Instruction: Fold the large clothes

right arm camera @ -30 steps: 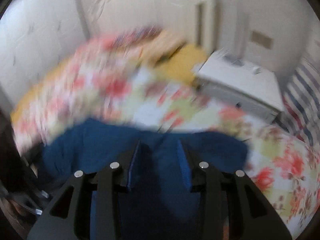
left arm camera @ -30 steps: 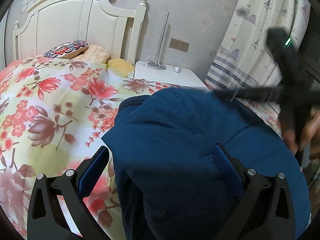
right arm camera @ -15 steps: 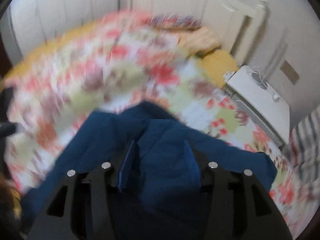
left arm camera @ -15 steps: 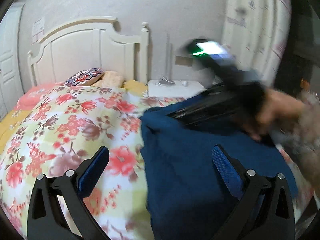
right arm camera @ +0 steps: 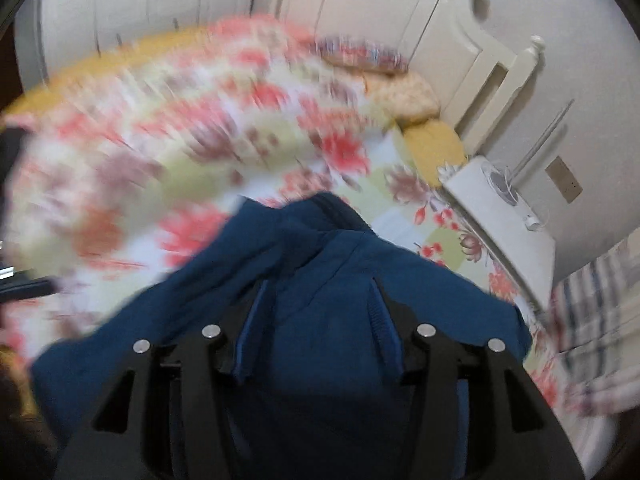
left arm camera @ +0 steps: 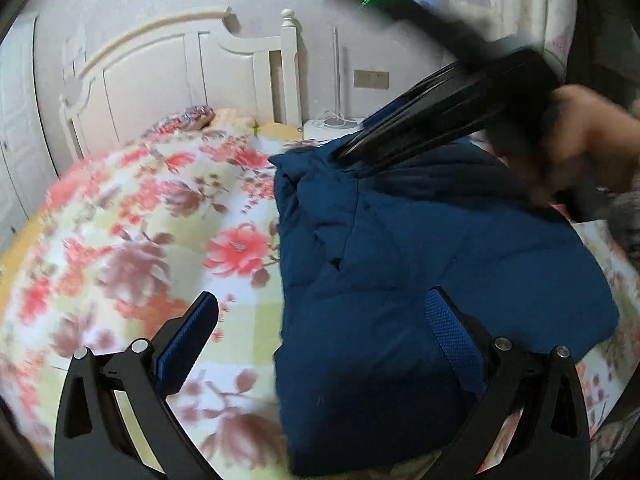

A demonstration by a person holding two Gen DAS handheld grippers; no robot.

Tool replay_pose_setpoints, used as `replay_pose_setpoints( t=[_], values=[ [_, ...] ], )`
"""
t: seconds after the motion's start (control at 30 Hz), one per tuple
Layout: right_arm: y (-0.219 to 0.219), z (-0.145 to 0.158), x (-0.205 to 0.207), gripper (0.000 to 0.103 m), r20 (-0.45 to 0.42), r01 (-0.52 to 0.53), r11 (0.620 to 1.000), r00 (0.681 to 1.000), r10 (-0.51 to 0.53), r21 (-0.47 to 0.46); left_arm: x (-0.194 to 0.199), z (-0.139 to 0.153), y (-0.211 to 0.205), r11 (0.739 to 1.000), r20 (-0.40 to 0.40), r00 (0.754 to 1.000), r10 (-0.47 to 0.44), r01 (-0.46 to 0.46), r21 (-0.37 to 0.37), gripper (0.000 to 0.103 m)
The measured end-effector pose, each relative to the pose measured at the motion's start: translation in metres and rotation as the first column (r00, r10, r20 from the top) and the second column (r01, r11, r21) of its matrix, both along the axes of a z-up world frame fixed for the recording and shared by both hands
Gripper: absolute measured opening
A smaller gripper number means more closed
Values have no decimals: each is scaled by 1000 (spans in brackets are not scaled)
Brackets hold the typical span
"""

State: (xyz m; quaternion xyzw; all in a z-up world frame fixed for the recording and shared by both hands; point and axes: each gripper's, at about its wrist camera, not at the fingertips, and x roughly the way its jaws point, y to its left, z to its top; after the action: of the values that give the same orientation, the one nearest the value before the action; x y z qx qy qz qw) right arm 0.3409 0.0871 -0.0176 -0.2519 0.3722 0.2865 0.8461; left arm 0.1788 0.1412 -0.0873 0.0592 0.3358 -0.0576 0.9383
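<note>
A dark blue padded jacket (left arm camera: 420, 272) lies folded on the flowered bedspread (left arm camera: 132, 240). My left gripper (left arm camera: 320, 320) is open and empty, its right finger over the jacket's near part and its left finger over the bedspread. My right gripper (right arm camera: 316, 304) is half open just over the jacket (right arm camera: 320, 344), with bulging cloth between its fingers; whether it grips the cloth I cannot tell. In the left wrist view the right gripper (left arm camera: 344, 156) reaches in from the upper right, its tips at the jacket's far edge.
A white headboard (left arm camera: 180, 64) stands at the far end of the bed, with pillows (left arm camera: 188, 118) below it. A white nightstand (right arm camera: 504, 220) sits beside the bed. A striped curtain (right arm camera: 592, 312) hangs at the right.
The left gripper has pulled back and swung left, so more bedspread shows. The right gripper has moved over the jacket toward its far edge. The jacket lies flatter.
</note>
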Motion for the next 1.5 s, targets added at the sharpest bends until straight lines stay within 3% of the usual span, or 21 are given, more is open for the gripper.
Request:
replay_pose_setpoints(
  t=[0.07, 0.2, 0.3, 0.4, 0.47, 0.6, 0.73, 0.8, 0.87, 0.93, 1.0, 1.13, 1.27, 1.37, 1.4, 1.5],
  values=[
    [-36, 26, -36, 65, 57, 26, 994, 998, -33, 109, -5, 15, 0, 999, 23, 1000, 14, -15, 28, 99],
    [-117, 38, -105, 66, 80, 118, 948, 986, -148, 297, -2, 53, -7, 1000, 120, 993, -17, 20, -24, 99],
    [-147, 18, -146, 66, 57, 171, 931, 978, -199, 324, 21, 64, -32, 997, 141, 987, -74, 72, 21, 99],
    [-148, -11, -168, 66, 49, 183, 941, 978, -205, 286, 49, 44, -46, 996, 71, 995, -76, 73, 51, 99],
    [-142, -31, -172, 67, 32, 178, 951, 981, -193, 254, 59, 20, -47, 998, 11, 998, -54, 54, 44, 99],
    [-148, -42, -167, 75, -11, 195, 942, 980, -199, 273, 53, 5, -31, 998, 0, 999, -33, 33, -54, 99],
    [-157, -47, -164, 79, -68, 226, 921, 974, -215, 318, 52, 1, -32, 999, 5, 1000, -30, 30, -31, 99],
    [-168, -47, -163, 80, -135, 252, 892, 967, -216, 376, 51, 1, -34, 1000, 12, 1000, -23, 23, -19, 99],
    [-190, -49, -159, 81, -255, 316, 815, 943, -213, 485, 48, 1, -33, 1000, 16, 1000, -20, 20, -19, 99],
    [-210, -53, -154, 88, -342, 386, 738, 913, -222, 553, 48, 0, -31, 999, 14, 1000, -19, 19, -27, 99],
    [-225, -57, -150, 91, -408, 456, 677, 880, -245, 578, 46, 0, -30, 999, 13, 1000, -19, 19, -35, 99],
    [-231, -60, -145, 91, -435, 483, 651, 865, -250, 585, 43, 0, -26, 999, 6, 1000, -23, 24, -43, 99],
    [-220, -67, -139, 93, -448, 480, 667, 862, -237, 570, 42, 1, -21, 998, -15, 999, -32, 31, -61, 99],
    [-214, -68, -129, 98, -461, 486, 671, 856, -235, 560, 42, 7, 0, 985, -54, 998, -36, 27, -171, 99],
    [-216, -69, -124, 99, -469, 490, 664, 853, -231, 565, 45, 7, 23, 960, -95, 995, -32, 4, -279, 99],
    [-217, -71, -113, 100, -485, 499, 653, 846, -223, 570, 59, -2, 66, 885, -201, 975, -94, -10, -465, 99]
  ],
)
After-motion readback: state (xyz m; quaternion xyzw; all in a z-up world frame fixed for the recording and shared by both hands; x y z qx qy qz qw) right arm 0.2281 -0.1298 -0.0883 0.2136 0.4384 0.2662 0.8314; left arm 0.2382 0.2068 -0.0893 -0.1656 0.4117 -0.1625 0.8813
